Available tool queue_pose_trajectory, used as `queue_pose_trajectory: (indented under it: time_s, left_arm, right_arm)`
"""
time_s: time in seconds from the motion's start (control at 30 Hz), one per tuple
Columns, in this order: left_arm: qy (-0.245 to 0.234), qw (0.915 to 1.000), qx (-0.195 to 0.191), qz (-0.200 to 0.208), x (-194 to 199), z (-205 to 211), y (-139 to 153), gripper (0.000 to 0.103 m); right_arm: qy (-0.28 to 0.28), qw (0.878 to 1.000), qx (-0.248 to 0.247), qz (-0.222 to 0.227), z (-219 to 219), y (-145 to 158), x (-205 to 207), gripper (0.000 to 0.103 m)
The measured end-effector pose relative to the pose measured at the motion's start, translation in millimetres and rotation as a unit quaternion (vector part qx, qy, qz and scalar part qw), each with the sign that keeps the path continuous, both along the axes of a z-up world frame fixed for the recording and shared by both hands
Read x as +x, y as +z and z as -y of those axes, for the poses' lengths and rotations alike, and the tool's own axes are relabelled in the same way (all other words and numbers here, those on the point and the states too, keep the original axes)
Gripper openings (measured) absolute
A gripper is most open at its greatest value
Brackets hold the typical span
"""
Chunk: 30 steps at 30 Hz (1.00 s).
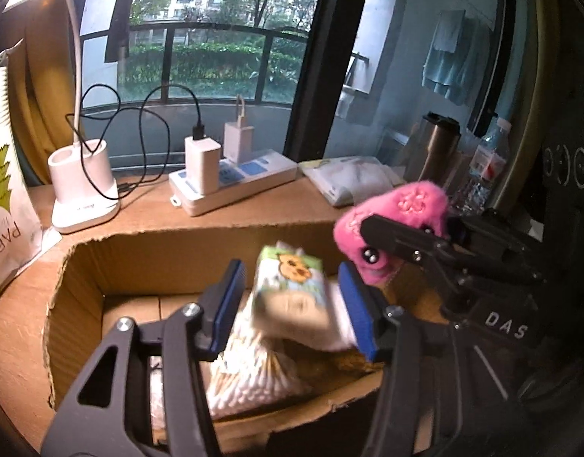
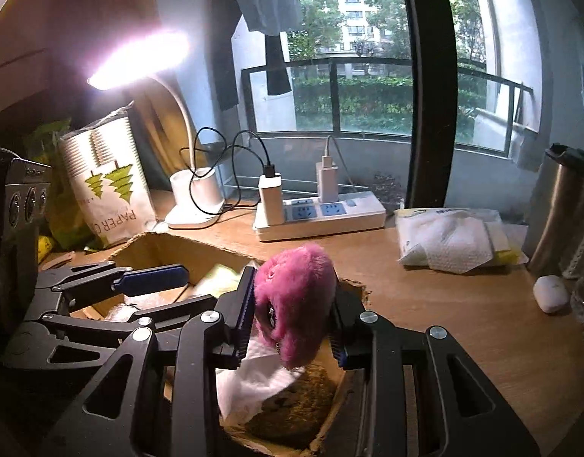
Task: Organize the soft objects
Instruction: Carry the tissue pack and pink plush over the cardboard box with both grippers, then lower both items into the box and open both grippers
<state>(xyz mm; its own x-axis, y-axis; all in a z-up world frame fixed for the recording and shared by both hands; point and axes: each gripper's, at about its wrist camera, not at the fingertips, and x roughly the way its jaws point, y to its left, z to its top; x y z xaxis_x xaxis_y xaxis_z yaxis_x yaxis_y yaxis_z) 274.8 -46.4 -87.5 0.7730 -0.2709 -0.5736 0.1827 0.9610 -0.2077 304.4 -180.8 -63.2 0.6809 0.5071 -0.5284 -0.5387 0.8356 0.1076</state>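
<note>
An open cardboard box (image 1: 158,236) sits on the wooden desk, holding a bag of cotton swabs (image 1: 253,377), a white cloth (image 2: 253,373) and a brown pad (image 2: 292,400). Over it, my left gripper (image 1: 290,270) is open. A blurred small tissue pack (image 1: 288,285) with a cartoon print sits between its blue pads, clear of the left pad. In the right wrist view the left gripper (image 2: 200,285) reaches in from the left. My right gripper (image 2: 293,285) is shut on a pink plush toy (image 2: 295,297) above the box's right rim; the plush toy (image 1: 402,205) also shows in the left wrist view.
Behind the box stand a white lamp base (image 1: 82,190), a power strip (image 1: 234,182) with chargers, and a paper-cup bag (image 1: 6,190) at left. At right lie a tissue bag (image 2: 452,240), a steel flask (image 2: 562,205), a water bottle (image 1: 486,167) and a white case (image 2: 551,293).
</note>
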Motion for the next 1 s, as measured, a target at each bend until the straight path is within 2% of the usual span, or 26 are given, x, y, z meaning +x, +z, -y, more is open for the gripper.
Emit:
queue_pose_trajectory:
  time_s: [0.1, 0.23, 0.27, 0.33, 0.37, 0.5, 0.6, 0.7, 0.77, 1.0]
  left_arm:
    - [0.000, 1.0000, -0.004, -0.001, -4, -2, 2, 0.054]
    - [0.005, 0.9999, 0.007, 0.007, -11, -3, 5, 0.055]
    - [0.009, 0.9998, 0.013, 0.009, -13, -4, 5, 0.055]
    - [0.017, 0.9997, 0.015, 0.009, -14, -9, 5, 0.055]
    - [0.019, 0.9997, 0.012, 0.006, -13, -12, 5, 0.056]
    - [0.031, 0.9995, 0.005, 0.000, -12, -22, 2, 0.056]
    - [0.034, 0.9994, 0.004, -0.003, -12, -24, 1, 0.056]
    - [0.033, 0.9995, 0.005, 0.000, -12, -24, 1, 0.056]
    - [0.031, 0.9995, 0.008, 0.002, -13, -24, 2, 0.056]
    - [0.033, 0.9994, 0.008, 0.001, -14, -26, 2, 0.057]
  right_arm:
    - [0.007, 1.000, 0.008, -0.005, -1, -1, 2, 0.035]
    - [-0.007, 1.000, -0.020, -0.008, -5, -7, 5, 0.039]
    - [-0.012, 1.000, -0.022, -0.008, -5, -8, 5, 0.042]
    - [-0.019, 1.000, -0.023, -0.001, -3, -7, 5, 0.059]
    - [-0.022, 1.000, -0.022, 0.003, -1, -6, 4, 0.061]
    - [-0.046, 0.998, -0.043, 0.019, 3, -7, 5, 0.061]
    - [-0.058, 0.996, -0.063, 0.006, 4, -15, 10, 0.061]
    - [-0.070, 0.992, -0.104, -0.003, -1, -27, 14, 0.061]
    - [-0.063, 0.991, -0.118, -0.022, -4, -37, 17, 0.061]
    - [-0.063, 0.993, -0.099, -0.010, 1, -29, 12, 0.061]
